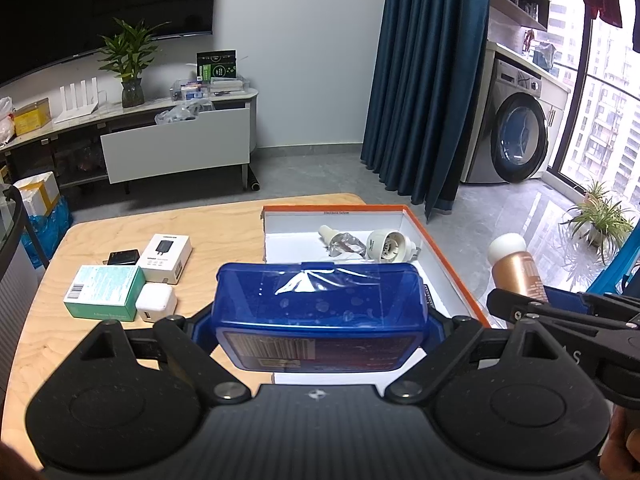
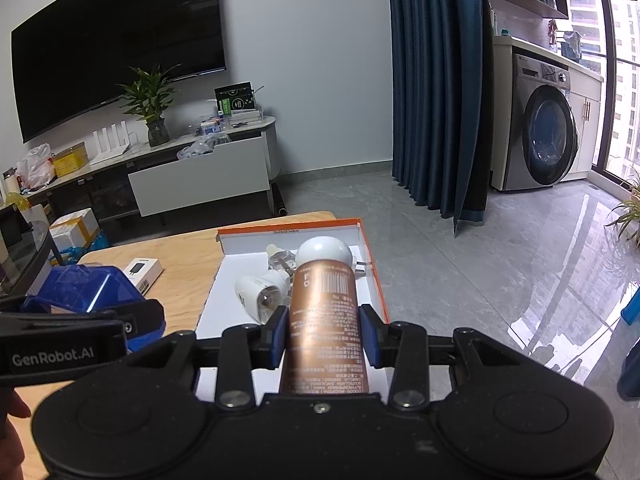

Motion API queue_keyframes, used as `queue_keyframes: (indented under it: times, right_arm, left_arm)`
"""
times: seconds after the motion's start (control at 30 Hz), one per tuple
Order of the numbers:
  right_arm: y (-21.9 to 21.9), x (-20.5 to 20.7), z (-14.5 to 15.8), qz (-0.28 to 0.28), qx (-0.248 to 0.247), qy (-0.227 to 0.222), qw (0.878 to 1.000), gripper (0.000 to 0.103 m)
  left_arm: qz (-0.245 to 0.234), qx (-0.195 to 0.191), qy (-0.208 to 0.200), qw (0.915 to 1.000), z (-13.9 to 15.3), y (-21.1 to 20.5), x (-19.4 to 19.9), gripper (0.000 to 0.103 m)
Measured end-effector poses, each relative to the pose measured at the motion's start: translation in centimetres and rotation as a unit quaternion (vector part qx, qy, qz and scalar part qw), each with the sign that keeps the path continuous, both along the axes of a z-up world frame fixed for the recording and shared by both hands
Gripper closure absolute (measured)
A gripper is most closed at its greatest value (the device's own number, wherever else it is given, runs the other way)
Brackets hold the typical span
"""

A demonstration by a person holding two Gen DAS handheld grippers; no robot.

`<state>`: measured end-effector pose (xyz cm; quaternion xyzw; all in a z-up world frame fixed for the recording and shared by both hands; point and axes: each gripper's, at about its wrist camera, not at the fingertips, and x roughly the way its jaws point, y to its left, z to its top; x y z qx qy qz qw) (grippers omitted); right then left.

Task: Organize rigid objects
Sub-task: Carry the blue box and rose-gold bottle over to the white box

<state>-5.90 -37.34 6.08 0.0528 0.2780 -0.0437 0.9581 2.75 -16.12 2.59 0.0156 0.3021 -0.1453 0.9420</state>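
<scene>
left gripper [image 1: 318,320] clamped on blue case [image 1: 318,312], held over near end of orange-rimmed box [image 1: 440,248]; right gripper [image 2: 326,334] clamped on copper bottle [image 2: 324,320], above box's right side

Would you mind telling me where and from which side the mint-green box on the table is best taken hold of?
Grip the mint-green box across its two long side faces, coming down from above. It lies flat with its broad face up, and the white charger and white carton crowd its right side, so only a top approach looks open.
</scene>
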Motion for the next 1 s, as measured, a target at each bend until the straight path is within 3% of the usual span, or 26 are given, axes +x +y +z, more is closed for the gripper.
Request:
queue_keyframes:
  times: [1.0]
  right_arm:
    - [0.12,0.80,-0.10,0.006,-0.003,0.006,1.000,0.056]
  left_arm:
    - [0.002,-0.001,0.008,1.0000,-0.16,-0.25,0.49,0.009]
